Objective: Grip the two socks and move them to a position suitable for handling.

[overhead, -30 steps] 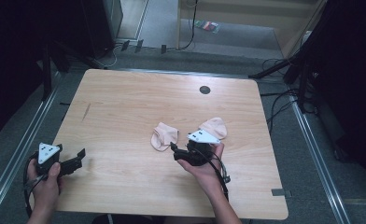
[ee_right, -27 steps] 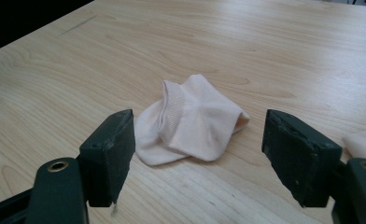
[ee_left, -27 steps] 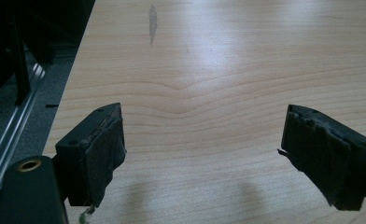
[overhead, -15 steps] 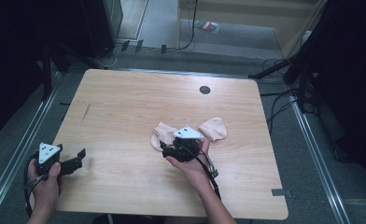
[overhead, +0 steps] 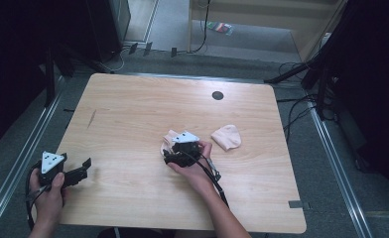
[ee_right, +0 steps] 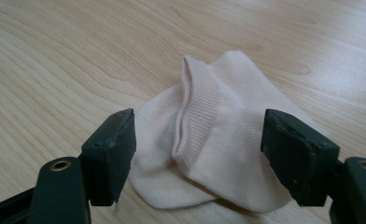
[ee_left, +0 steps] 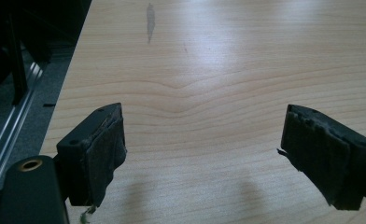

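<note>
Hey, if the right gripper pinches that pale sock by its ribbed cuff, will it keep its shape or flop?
The sock probably flops: it lies crumpled, in soft folds. It looks thin and light, and knit fabric should grip the right gripper pads well.

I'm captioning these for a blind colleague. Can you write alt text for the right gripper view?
A pale pink sock lies crumpled on a light wooden table, its ribbed cuff facing up. The right claw is open, its black jaws standing either side of the sock.

wooden table [overhead: 133,109], round grommet hole [overhead: 217,95], floor cables [overhead: 301,106]
</note>
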